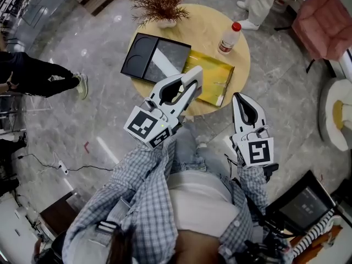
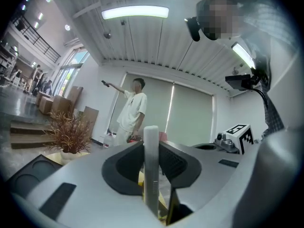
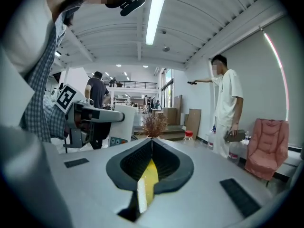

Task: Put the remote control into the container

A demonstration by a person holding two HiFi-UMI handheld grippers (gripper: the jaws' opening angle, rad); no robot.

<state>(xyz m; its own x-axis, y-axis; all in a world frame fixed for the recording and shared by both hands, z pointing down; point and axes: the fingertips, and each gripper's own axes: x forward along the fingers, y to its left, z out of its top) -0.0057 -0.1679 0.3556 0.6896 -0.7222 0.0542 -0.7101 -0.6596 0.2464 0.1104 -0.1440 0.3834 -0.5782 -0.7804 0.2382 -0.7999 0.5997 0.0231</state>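
Left tongs (image 1: 193, 77) are clamped on the remote (image 2: 151, 165), held in the air over the near side of the table. Right tongs (image 1: 241, 99) are pinched shut with nothing in them. So the pickup's done, but the drop into the black container (image 1: 137, 56) isn't. All around is shiny grey stone floor (image 1: 110, 125). On the round wooden table (image 1: 212, 18) sit a yellow mat (image 1: 212, 73), a plant (image 1: 160, 4) and a bottle (image 1: 228, 37).

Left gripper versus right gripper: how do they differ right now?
The left gripper is clamped on a white remote control; the right gripper holds nothing. The left gripper's jaws stand apart by the remote control's thickness, while the right gripper's jaws are pressed together. Both share the same white body and shape.
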